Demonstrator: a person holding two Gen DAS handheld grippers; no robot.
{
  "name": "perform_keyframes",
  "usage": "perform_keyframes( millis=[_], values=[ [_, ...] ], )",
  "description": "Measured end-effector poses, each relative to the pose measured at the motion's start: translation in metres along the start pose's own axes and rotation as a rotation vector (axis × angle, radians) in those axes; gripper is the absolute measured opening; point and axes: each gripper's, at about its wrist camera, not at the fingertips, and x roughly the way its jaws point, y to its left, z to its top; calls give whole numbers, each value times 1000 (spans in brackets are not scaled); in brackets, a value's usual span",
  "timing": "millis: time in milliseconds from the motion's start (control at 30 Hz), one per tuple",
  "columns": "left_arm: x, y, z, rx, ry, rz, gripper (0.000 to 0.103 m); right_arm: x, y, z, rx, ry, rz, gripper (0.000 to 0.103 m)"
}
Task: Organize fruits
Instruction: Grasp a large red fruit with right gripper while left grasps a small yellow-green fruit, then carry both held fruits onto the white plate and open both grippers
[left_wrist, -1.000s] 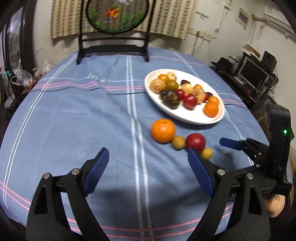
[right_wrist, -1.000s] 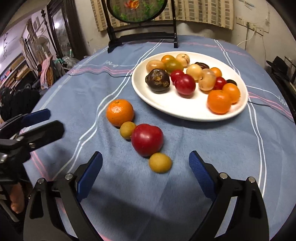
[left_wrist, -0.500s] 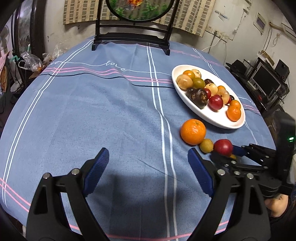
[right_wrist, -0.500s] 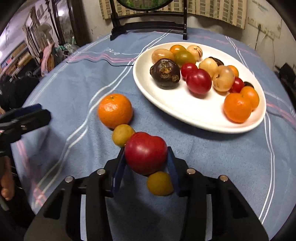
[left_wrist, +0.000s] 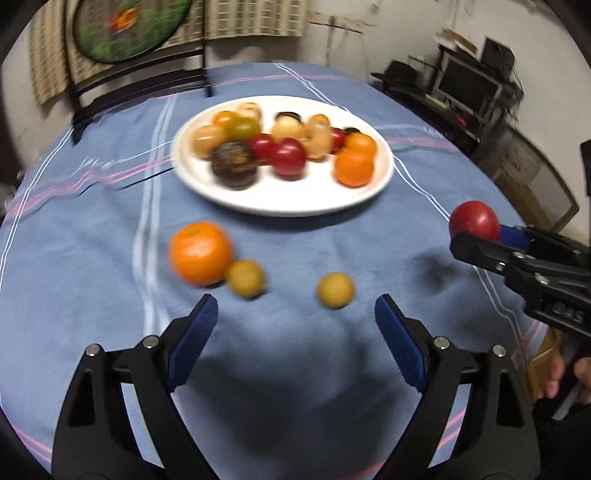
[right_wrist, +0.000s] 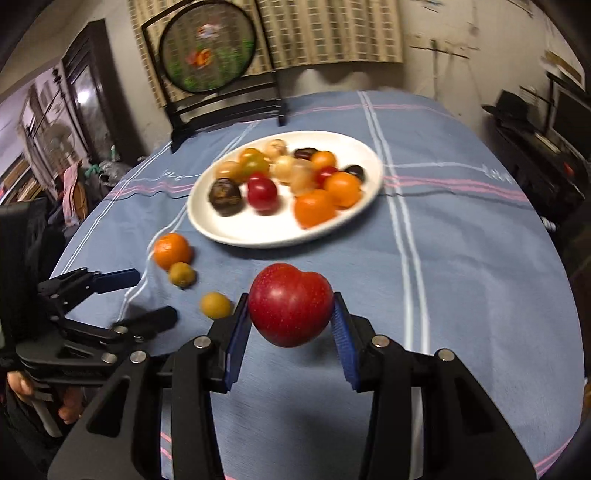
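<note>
Two small yellow fruits (left_wrist: 335, 290) and an orange (left_wrist: 200, 252) lie near the white plate (left_wrist: 284, 199) beyond the left gripper (left_wrist: 295, 345), spread wide, while the right wrist view shows the right gripper (right_wrist: 290, 334) clamping a red apple (right_wrist: 290, 303) above the tablecloth (right_wrist: 461, 258), short of that plate.

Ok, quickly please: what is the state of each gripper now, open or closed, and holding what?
Left gripper: open, holding nothing.
Right gripper: closed on the round red fruit, lifted above the blue striped tablecloth.
</note>
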Motion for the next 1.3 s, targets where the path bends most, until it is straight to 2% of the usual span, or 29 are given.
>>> perform_keyframes(
  millis=[133, 233, 367, 400, 433, 567, 933, 1133, 1300],
  values=[
    [14, -16, 8, 23, 5, 3, 84, -8, -14, -5, 24, -13, 14, 44],
    [22, -19, 11, 16, 19, 5, 70, -8, -21, -6, 37, -15, 23, 44],
    [37, -18, 11, 6, 61, -1, 57, -6, -24, -8, 45, -9, 40, 44],
    [42, -17, 9, 5, 68, -2, 52, -4, -23, -8, 45, -4, 45, 44],
    [41, -19, 9, 11, 50, 11, 29, -3, -23, -8, 45, -1, 47, 44],
    [33, -18, 6, -8, 35, -40, 28, -1, -19, -8, 40, 7, 53, 44],
    [-9, -2, -1, -30, -41, -85, 28, 11, 4, 0, 1, 34, 51, 44],
    [-25, 16, 0, -54, -73, -92, 28, 19, 18, 6, -23, 50, 50, 44],
    [-30, 33, 19, -67, -89, -83, 28, 27, 32, 22, -56, 48, 62, 44]
  ],
)
